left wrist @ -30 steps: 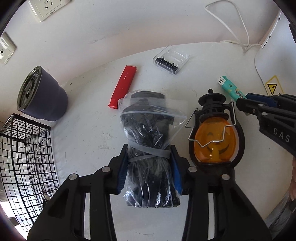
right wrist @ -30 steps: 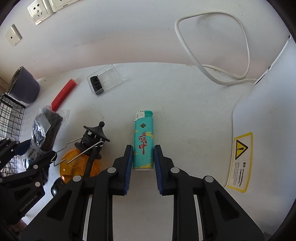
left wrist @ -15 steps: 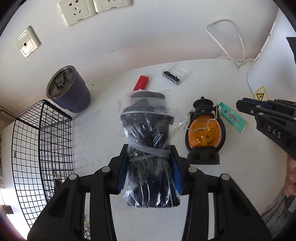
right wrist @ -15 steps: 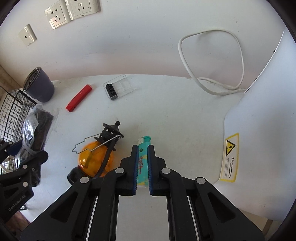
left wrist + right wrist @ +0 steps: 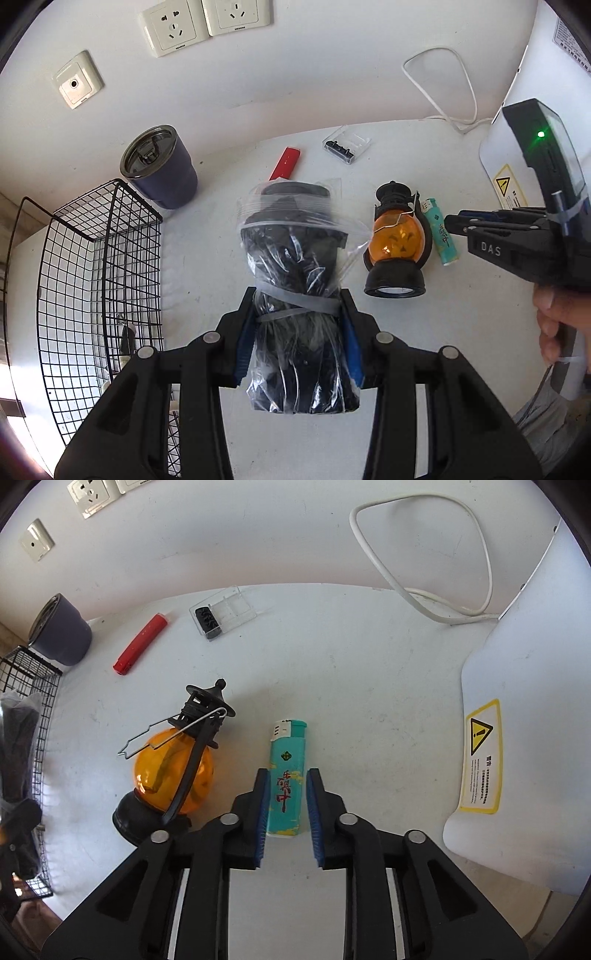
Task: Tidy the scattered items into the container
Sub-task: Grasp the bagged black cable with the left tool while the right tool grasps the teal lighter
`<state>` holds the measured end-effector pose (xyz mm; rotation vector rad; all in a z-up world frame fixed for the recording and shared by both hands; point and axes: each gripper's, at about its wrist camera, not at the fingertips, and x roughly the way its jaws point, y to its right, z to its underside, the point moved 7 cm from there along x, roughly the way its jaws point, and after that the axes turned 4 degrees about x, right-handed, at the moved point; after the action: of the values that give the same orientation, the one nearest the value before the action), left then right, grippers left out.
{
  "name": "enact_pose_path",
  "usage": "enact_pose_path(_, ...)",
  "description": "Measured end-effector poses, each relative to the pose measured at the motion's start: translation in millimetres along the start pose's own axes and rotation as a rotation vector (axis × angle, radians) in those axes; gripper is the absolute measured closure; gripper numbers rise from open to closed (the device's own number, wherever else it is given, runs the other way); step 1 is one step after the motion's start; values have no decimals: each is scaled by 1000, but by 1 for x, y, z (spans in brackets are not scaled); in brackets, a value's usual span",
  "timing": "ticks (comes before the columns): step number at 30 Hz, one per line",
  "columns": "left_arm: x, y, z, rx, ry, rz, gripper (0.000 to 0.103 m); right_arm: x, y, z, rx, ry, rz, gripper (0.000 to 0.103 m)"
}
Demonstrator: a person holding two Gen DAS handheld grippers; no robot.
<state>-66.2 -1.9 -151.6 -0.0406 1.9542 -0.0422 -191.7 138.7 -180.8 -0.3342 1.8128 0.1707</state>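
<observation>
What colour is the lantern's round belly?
Orange, on the lantern; clearest in the right wrist view.

- The bag point(image 5: 295, 251) is clear, crinkled, glossy plastic film over dark contents, cinched by a grey band.
- The left gripper point(image 5: 297, 347) is matt black plastic with blue ribbed pads point(image 5: 243, 343) and bright metal pivot screws.
- The right gripper point(image 5: 286, 812) has the same matt black finish.
- The wire basket point(image 5: 92, 258) is thin black-coated metal mesh.
- The tumbler point(image 5: 162, 173) has a matt dark-blue body and a shiny, metallic-looking lid.
- The lantern point(image 5: 173, 771) has a glossy translucent orange globe, black plastic frame and thin bare wire handle.
- The lighter point(image 5: 286, 775) is smooth printed teal plastic.
- The red stick point(image 5: 140, 644) looks like smooth plastic, possibly.
- The small case point(image 5: 223, 611) is clear hard plastic.
- The table point(image 5: 369, 701) is matt white, faintly scuffed.
</observation>
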Motion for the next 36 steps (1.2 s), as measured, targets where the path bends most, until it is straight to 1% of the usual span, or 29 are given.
enact_pose_path(4,-9,-4,2,-11,9,-3,66,8,-6,-1,-23,-17,23,66)
enact_pose_path(11,-20,-18,5,-40,25,-17,66,26,-9,3,-45,-58,75,66)
enact_pose_path(16,-27,-24,6,-62,33,-19,66,26,-10,1,-48,-32,64,66)
enact_pose_path(18,-29,-25,6,-66,37,-19,66,25,-12,1,-64,-19,63,70)
enact_pose_path(20,-31,-26,6,-70,40,-18,66,24,-15,2,-76,-15,55,82)
enact_pose_path(22,-33,-27,5,-71,43,-18,66,23,-18,2,-89,-13,66,82)
enact_pose_path(28,-39,-31,7,-79,55,-19,66,21,-19,0,-88,-8,54,82)
enact_pose_path(36,-51,-40,6,-107,77,-19,66,-3,-12,-5,-93,44,46,82)
